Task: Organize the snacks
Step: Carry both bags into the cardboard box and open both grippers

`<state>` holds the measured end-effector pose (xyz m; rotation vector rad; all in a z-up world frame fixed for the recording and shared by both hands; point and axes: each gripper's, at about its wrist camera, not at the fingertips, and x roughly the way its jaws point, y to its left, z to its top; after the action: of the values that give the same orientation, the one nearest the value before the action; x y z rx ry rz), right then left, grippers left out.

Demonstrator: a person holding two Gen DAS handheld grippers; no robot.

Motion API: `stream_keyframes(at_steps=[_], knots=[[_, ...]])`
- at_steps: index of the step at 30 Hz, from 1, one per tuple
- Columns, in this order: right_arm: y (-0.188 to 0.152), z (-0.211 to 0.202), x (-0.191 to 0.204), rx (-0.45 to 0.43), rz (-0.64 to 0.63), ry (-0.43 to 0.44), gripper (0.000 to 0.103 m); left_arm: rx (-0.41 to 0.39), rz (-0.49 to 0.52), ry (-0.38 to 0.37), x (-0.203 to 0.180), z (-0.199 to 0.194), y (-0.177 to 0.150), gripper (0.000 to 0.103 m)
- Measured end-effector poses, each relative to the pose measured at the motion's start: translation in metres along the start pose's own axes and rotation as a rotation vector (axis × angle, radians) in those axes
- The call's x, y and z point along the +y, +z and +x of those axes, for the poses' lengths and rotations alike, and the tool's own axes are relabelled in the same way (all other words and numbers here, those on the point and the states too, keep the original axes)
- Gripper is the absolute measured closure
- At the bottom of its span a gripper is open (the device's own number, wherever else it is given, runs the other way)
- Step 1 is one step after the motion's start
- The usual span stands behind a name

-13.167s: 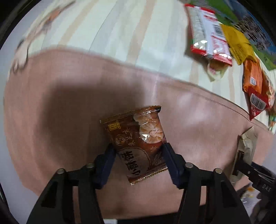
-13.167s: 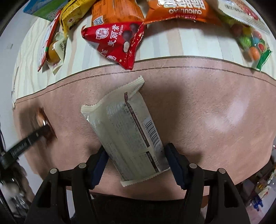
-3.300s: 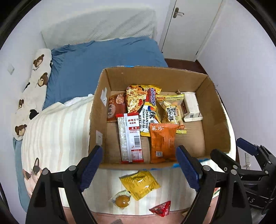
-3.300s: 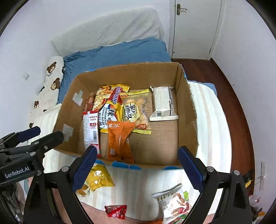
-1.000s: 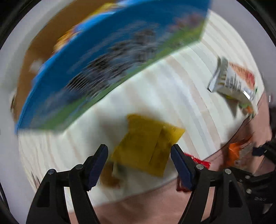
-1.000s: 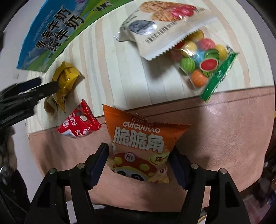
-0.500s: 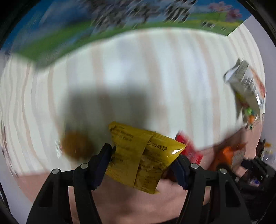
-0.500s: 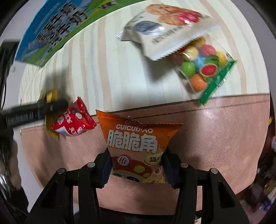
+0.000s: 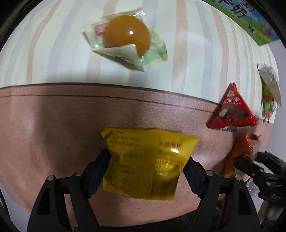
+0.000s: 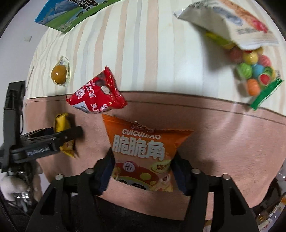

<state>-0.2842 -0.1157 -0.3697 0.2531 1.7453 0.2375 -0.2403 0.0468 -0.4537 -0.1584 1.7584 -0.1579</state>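
A yellow snack packet (image 9: 146, 166) lies flat on the pink blanket between the pads of my left gripper (image 9: 145, 171). Its jaws are opening, and the pads sit at the packet's edges without squeezing it. My right gripper (image 10: 143, 169) has its pads against the sides of an orange snack bag (image 10: 143, 148), and its jaws are also opening. The right wrist view shows the left gripper (image 10: 59, 139) from the side over the yellow packet (image 10: 61, 123). A red triangular packet (image 10: 96, 94) lies just beyond the orange bag.
On the striped cover lie a clear-wrapped orange jelly (image 9: 125, 37), a bag of coloured candy balls (image 10: 253, 73) and a white snack bag (image 10: 228, 25). The blue-green side of the box (image 10: 75, 12) is at the far edge. The pink blanket (image 9: 44, 133) stretches to the left.
The left gripper came down and turned with the yellow packet, moving from the striped cover onto the pink blanket, and its pads have widened. The right gripper stayed on the orange bag and loosened.
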Motion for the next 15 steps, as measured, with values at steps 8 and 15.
stream_keyframes(at_steps=[8,15], knots=[[0.0,0.002,-0.01,-0.053,0.134,0.001,0.045,-0.076,-0.045,0.035,-0.008,-0.014,-0.003,0.041],[-0.009,-0.019,-0.015,-0.109,0.169,0.006,0.054,-0.11,-0.03,0.027,-0.012,-0.053,-0.019,0.049]])
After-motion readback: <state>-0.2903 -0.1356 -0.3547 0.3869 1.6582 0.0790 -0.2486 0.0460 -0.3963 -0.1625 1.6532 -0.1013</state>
